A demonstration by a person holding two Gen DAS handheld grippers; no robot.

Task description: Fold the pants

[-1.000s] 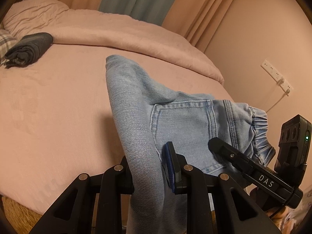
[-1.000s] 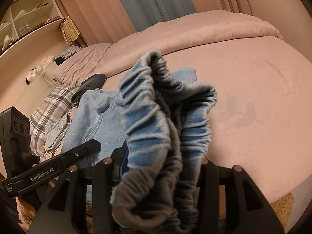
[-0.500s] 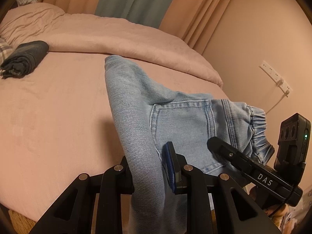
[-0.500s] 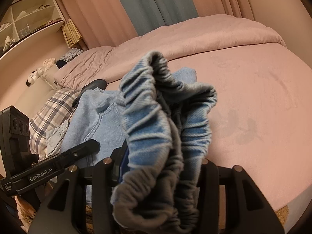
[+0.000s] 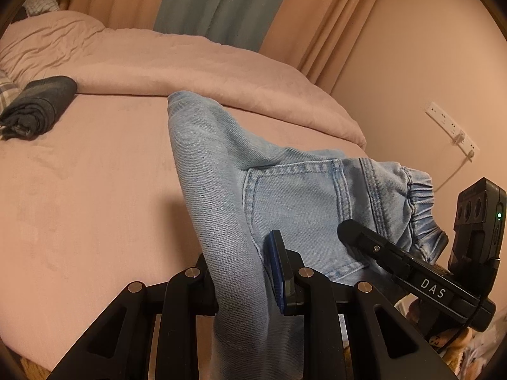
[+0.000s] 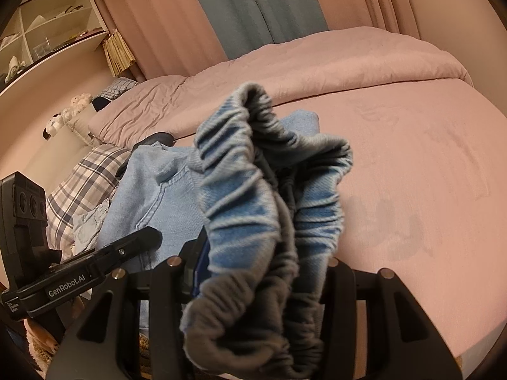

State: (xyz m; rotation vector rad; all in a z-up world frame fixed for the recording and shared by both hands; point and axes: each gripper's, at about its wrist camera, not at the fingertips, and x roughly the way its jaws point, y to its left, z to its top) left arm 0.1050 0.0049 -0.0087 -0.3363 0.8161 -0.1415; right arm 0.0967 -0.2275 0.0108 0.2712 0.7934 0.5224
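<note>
Both grippers carrying the light-blue jeans [image 5: 285, 190] slightly further over the pink bed [image 5: 95, 174]: left gripper [image 5: 244, 272] pinching denim, right gripper [image 6: 263, 272] clamped on the bunched elastic waistband [image 6: 269, 209]. Laying flat likely next.

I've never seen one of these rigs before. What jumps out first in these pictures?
Light blue denim pants fill the foreground, pinched in the left tongs; their gathered elastic waistband bunches in the right tongs. Behind spreads a big pink bed, a dark rolled garment far left.
</note>
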